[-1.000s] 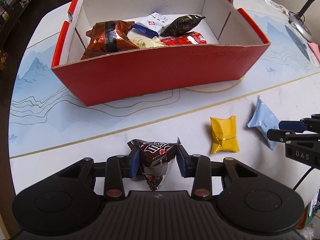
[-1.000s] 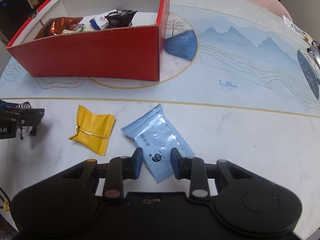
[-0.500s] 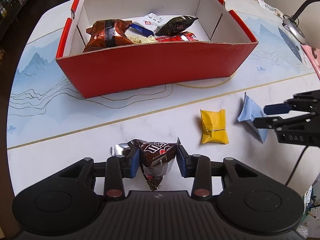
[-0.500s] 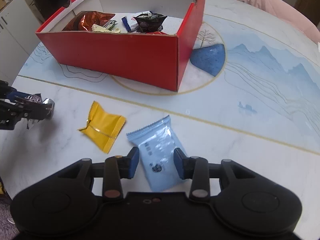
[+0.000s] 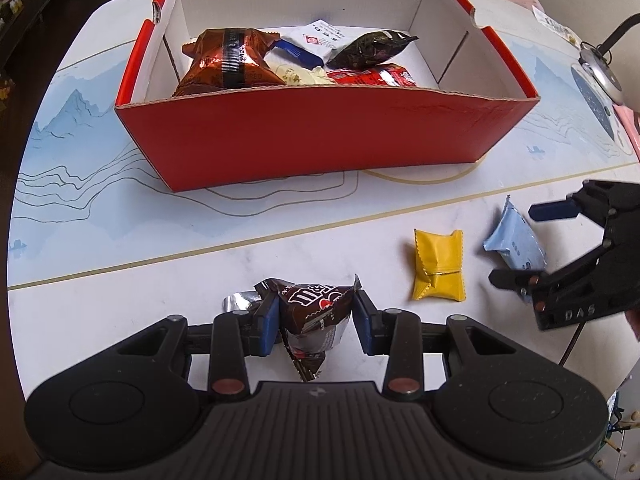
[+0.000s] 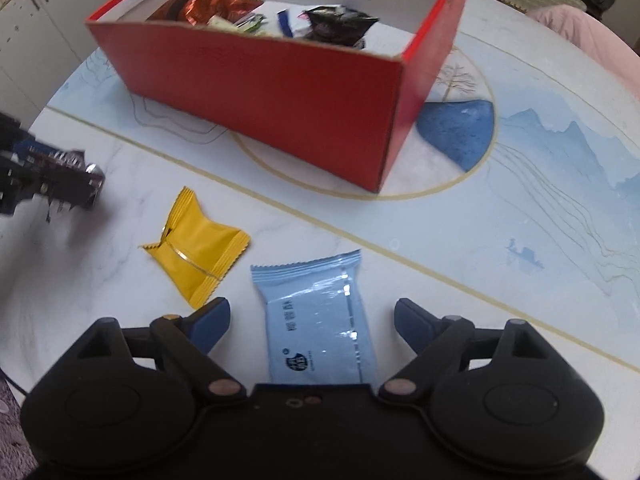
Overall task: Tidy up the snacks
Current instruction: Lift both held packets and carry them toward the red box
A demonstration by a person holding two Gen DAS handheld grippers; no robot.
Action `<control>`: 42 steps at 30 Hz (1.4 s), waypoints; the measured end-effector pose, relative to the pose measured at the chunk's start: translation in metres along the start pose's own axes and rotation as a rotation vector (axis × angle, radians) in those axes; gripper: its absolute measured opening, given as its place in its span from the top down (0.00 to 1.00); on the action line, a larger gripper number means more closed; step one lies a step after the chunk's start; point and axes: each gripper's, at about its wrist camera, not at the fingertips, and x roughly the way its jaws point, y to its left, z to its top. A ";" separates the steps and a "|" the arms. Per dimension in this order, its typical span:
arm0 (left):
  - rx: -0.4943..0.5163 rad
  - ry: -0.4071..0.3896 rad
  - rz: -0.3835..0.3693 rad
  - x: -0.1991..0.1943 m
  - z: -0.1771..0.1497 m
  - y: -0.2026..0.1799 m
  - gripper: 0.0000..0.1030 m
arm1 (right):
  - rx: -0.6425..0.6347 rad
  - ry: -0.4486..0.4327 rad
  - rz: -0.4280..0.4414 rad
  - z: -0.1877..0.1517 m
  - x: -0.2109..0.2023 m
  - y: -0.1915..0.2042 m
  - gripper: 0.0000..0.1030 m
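Red box (image 5: 320, 136) white inside, brown candy bag (image 5: 316, 312) with white letters, yellow packet (image 5: 438, 266) with gold line, light blue packet (image 6: 320, 316), shiny copper bag (image 5: 228, 60), white table (image 6: 460, 248) with blue mountains, black grippers with blue pads (image 6: 212, 322)

Table (image 6: 520, 240): red box (image 6: 260, 92); yellow pkt (image 6: 196, 256); blue pkt (image 6: 320, 320)

A box (image 5: 320, 140) is placed on the table (image 5: 120, 264); two packets (image 6: 196, 248) (image 6: 320, 316) are laid nearer its front edge.
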 end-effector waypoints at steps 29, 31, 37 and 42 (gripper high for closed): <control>0.049 -0.024 0.017 -0.022 -0.013 -0.010 0.64 | 0.131 0.023 -0.069 -0.010 -0.035 0.027 0.55; 0.059 -0.028 0.015 -0.027 -0.014 -0.012 0.64 | 0.167 0.043 -0.055 -0.009 -0.043 0.031 0.55; 0.086 -0.050 0.017 -0.045 -0.013 -0.014 0.64 | 0.185 0.043 -0.046 0.000 -0.069 0.048 0.55; 0.093 -0.087 0.014 -0.064 -0.004 -0.012 0.64 | 0.165 0.013 -0.065 0.015 -0.089 0.056 0.55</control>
